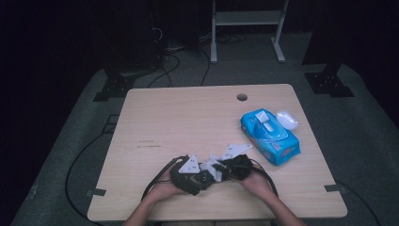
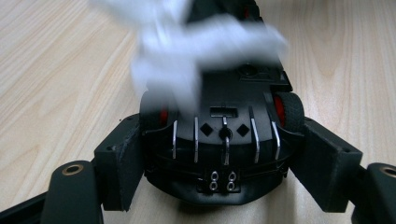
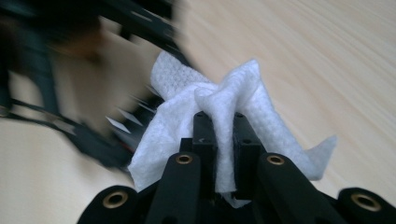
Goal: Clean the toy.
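We clamped our left gripper (image 2: 224, 154) on a black toy car (image 2: 224, 140) at six o'clock on the counter (image 1: 188, 117). Our right gripper (image 3: 223, 126), fingers together, pinched a white wipe (image 3: 243, 93) against the car. A blue wipe pack (image 1: 270, 136) lay at three o'clock.

A dark lab: bare wooden table (image 1: 188, 117), floor cables (image 1: 75, 165), metal stand (image 1: 247, 28)

I see the toy car (image 2: 224, 135) between my left gripper (image 1: 188, 175) jaws near the table's (image 1: 188, 117) front edge. My right gripper (image 1: 235, 167) sits just right, its wipe (image 3: 224, 112) over the car. The wipes pack (image 1: 269, 135) lies farther right, behind.
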{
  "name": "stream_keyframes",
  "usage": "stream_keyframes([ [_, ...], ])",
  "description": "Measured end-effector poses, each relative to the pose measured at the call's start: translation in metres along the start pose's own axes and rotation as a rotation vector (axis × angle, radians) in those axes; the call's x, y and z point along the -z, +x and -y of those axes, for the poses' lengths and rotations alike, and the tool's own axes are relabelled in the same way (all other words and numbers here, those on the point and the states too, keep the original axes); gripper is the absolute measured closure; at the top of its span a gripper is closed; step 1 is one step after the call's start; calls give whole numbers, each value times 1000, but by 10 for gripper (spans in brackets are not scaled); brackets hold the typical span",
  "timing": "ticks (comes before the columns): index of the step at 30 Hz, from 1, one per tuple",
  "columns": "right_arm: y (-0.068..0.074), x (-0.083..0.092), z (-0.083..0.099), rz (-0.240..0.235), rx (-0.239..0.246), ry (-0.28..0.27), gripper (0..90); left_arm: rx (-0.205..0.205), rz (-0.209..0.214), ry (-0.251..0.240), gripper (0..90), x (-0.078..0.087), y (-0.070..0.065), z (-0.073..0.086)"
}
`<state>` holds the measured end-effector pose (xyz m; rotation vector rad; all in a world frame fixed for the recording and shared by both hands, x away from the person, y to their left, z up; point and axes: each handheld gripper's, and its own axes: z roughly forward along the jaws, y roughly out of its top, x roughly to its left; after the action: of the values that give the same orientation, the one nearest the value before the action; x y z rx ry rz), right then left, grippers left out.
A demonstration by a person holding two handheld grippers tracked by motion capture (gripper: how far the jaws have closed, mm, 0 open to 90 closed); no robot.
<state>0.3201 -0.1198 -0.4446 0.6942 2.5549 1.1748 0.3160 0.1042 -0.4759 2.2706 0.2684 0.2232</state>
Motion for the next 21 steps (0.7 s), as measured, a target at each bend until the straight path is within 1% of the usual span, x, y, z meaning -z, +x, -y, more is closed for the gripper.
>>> stream_keyframes([
  [1, -8, 4, 6, 22, -22, 10, 825, 4, 4, -3, 246, 0, 0, 0],
  [3, -22, 13, 18, 39, -78, 18, 825, 0, 4, -4, 246, 1, 1, 0],
  [4, -27, 19, 24, 53, -88, 24, 825, -1, 3, -4, 246, 1, 1, 0],
  [6, -30, 25, 34, 56, -104, 29, 825, -2, 3, -4, 245, 1, 1, 0],
  [8, -29, 31, 40, 44, -125, 26, 825, -1, 5, -1, 246, 1, 2, 0],
  [11, -18, 34, 42, 8, -92, 24, 825, 2, 1, -3, 245, 1, 1, 0],
  [12, -15, 35, 42, 9, -69, 29, 825, -2, -1, -2, 245, 1, 1, 0],
  [13, -14, 36, 43, 13, -60, 34, 825, -1, 0, -2, 245, 1, 1, 0],
  [17, -25, 41, 51, 27, -114, 44, 825, 9, 5, -11, 245, 1, 2, 0],
  [18, -25, 41, 51, 22, -118, 47, 825, 9, 7, -7, 245, 1, 2, 0],
  [19, -23, 40, 48, 20, -112, 48, 825, 10, 8, -5, 245, 0, 2, 1],
  [21, -17, 36, 40, -17, -93, 32, 825, 9, 8, -6, 246, 0, 2, 1],
])
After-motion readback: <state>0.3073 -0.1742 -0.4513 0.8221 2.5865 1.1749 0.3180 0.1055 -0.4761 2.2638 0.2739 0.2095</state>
